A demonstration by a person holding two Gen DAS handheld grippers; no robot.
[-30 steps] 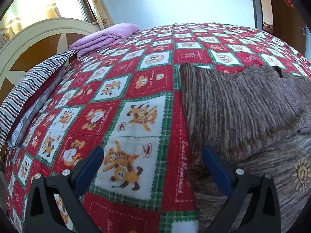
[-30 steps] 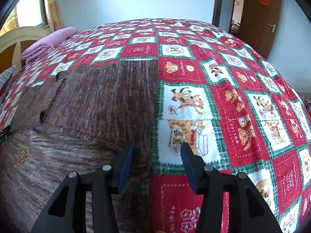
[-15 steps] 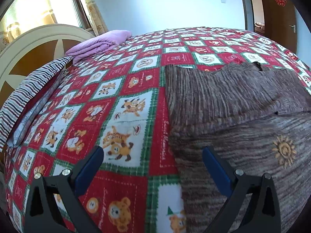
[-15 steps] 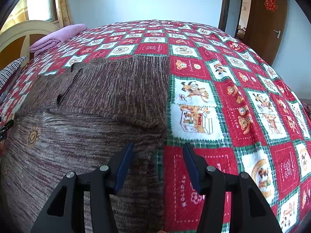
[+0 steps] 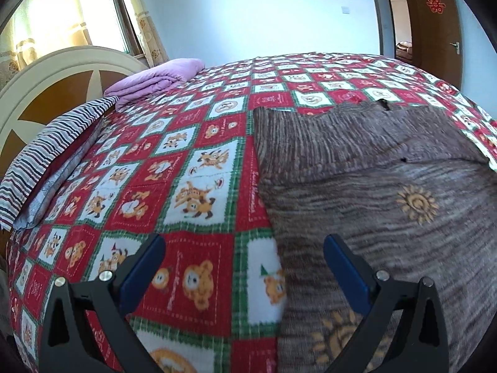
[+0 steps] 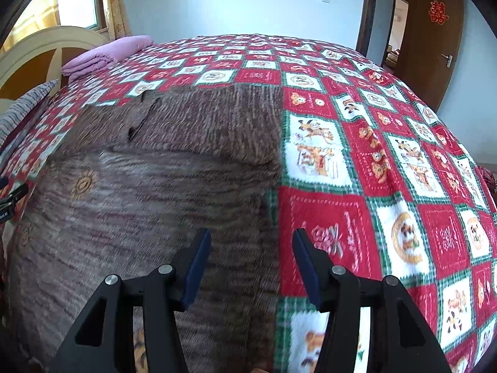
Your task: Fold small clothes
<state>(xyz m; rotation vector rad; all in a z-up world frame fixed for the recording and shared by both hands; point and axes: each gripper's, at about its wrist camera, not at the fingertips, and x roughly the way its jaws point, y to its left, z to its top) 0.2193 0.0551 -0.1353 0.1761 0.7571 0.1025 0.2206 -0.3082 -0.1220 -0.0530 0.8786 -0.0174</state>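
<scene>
A brown knitted garment [image 5: 372, 192] with yellow sun motifs lies flat on the red patterned bedspread [image 5: 192, 168]; its far part is folded over the near part. In the left wrist view my left gripper [image 5: 243, 248] stands open above the garment's left edge, nothing between its blue pads. From the right wrist camera the same garment [image 6: 155, 186] fills the left half. My right gripper [image 6: 251, 242] is open over the garment's right edge, and holds nothing.
A folded purple blanket [image 5: 155, 79] and a striped pillow [image 5: 46, 152] lie by the cream headboard [image 5: 62, 71] at the left. A brown door [image 6: 435, 34] stands open at the far right. Bare bedspread [image 6: 403, 186] stretches to the right of the garment.
Both grippers have drawn back toward the near end of the garment, so more of its sun-patterned lower part shows. Both stayed open and empty.
</scene>
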